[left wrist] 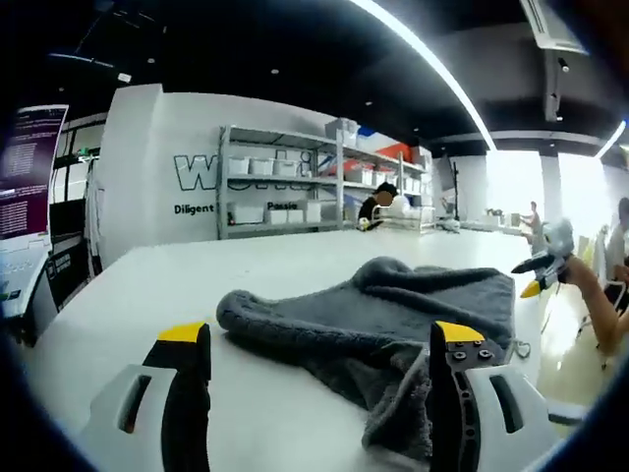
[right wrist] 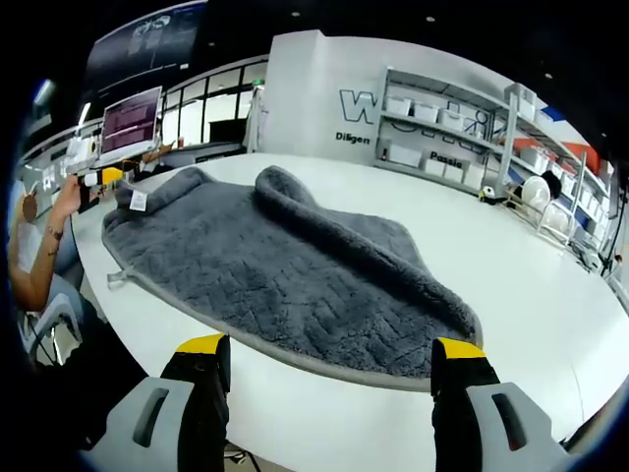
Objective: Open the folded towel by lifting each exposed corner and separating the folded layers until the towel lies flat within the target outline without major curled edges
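- Broadly, a white table (right wrist: 550,295) carries a grey towel (right wrist: 295,275), lying mostly spread with a rolled fold along its far edge
- behind it stand metal shelves (left wrist: 285,182) with white bins
- left tongs (left wrist: 319,369) stand wide open, holding nothing, the towel just before them
- right tongs (right wrist: 329,379) likewise gape empty at the towel's near edge

Plain dark grey towel (right wrist: 295,275), white table (right wrist: 511,285), black jaws tipped yellow, white wall (left wrist: 157,167) with dark lettering.
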